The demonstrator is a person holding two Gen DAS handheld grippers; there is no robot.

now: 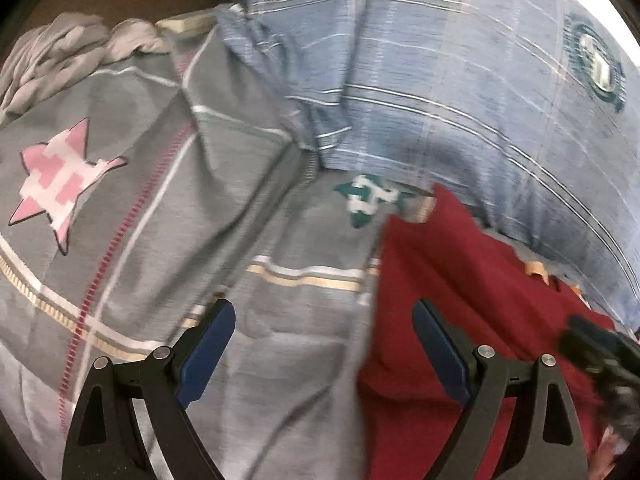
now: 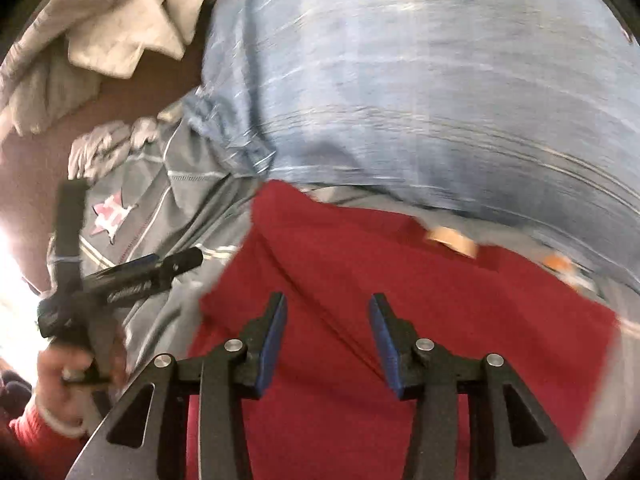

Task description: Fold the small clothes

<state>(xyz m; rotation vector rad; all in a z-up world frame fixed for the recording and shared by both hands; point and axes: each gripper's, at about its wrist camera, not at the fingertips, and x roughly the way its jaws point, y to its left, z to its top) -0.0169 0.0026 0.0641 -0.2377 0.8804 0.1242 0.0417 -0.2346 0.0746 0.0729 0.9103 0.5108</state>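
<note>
A dark red garment [image 1: 472, 320] lies flat on the grey patterned bedcover [image 1: 168, 208]; it also fills the lower middle of the right wrist view [image 2: 360, 280]. My left gripper [image 1: 324, 312] is open and empty, above the garment's left edge. It also shows at the left of the right wrist view [image 2: 132, 248], held by a hand. My right gripper [image 2: 328, 308] is open and empty, just above the middle of the red garment. Part of it shows at the right edge of the left wrist view [image 1: 600, 356].
A blue checked pillow [image 1: 460, 92] lies just behind the red garment, also seen in the right wrist view [image 2: 420, 100]. A crumpled grey cloth [image 1: 68, 48] lies at the far left. A white cloth [image 2: 124, 28] lies beyond on a brown surface [image 2: 36, 172].
</note>
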